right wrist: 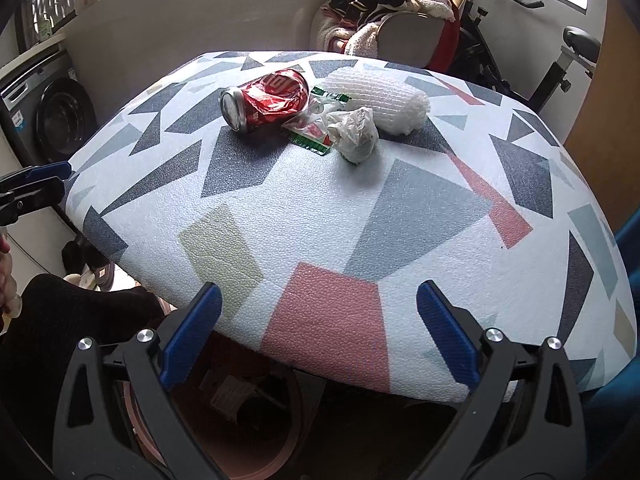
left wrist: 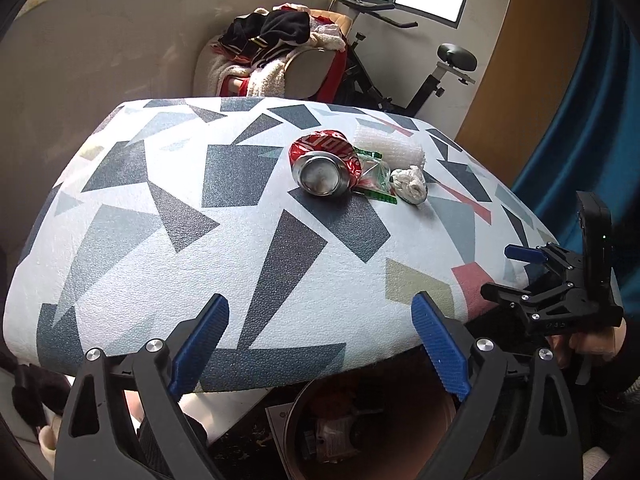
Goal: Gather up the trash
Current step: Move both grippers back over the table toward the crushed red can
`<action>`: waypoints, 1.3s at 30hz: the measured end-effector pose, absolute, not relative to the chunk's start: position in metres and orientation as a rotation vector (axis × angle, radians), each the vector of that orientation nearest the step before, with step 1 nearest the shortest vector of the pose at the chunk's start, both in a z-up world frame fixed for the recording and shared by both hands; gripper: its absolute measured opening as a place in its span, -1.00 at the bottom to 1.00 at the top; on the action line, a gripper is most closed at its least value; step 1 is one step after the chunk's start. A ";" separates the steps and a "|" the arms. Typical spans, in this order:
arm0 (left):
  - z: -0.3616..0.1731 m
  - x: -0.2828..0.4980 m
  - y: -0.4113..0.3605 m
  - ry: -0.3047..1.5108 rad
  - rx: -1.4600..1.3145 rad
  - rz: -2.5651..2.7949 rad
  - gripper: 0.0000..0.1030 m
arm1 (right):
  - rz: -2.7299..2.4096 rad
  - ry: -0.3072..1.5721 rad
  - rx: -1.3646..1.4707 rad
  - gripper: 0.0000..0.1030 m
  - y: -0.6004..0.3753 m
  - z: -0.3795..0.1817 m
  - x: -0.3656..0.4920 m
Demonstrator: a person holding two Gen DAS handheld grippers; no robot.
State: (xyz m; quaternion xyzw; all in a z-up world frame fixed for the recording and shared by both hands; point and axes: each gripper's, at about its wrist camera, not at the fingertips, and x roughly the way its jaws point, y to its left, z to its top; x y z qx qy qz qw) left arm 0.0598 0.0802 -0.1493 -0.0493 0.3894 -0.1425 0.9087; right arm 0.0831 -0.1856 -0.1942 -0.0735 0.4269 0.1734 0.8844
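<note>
Both grippers, left gripper [left wrist: 320, 344] and right gripper [right wrist: 318, 334], spread empty; tabletop [left wrist: 240, 240] edge partly hides a bin [left wrist: 372, 428], contents perhaps wrappers.

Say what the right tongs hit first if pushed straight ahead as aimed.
Probably nothing at first: the open right tongs point over bare tablecloth. Farther on, roughly in line, lies the crumpled white wad; depth is unclear.

Red can [left wrist: 326, 166] on geometric grey-patterned tablecloth [left wrist: 160, 220]
</note>
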 end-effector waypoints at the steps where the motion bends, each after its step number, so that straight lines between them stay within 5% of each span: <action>1: -0.148 0.063 0.081 0.803 -0.104 -0.294 0.77 | 0.363 0.885 -0.154 0.87 -0.186 -0.193 0.087; 28: -0.139 0.158 0.089 0.762 -0.050 -0.246 0.89 | 0.342 0.823 -0.156 0.86 -0.196 -0.190 0.198; 32: -0.142 0.172 0.094 0.787 -0.120 -0.256 0.89 | 0.375 0.822 -0.153 0.55 -0.190 -0.192 0.212; 37: -0.152 0.191 0.088 0.862 -0.202 -0.275 0.89 | 0.403 0.812 -0.152 0.44 -0.172 -0.196 0.231; 39: -0.156 0.199 0.086 0.893 -0.273 -0.274 0.89 | 0.412 0.814 -0.177 0.21 -0.163 -0.199 0.236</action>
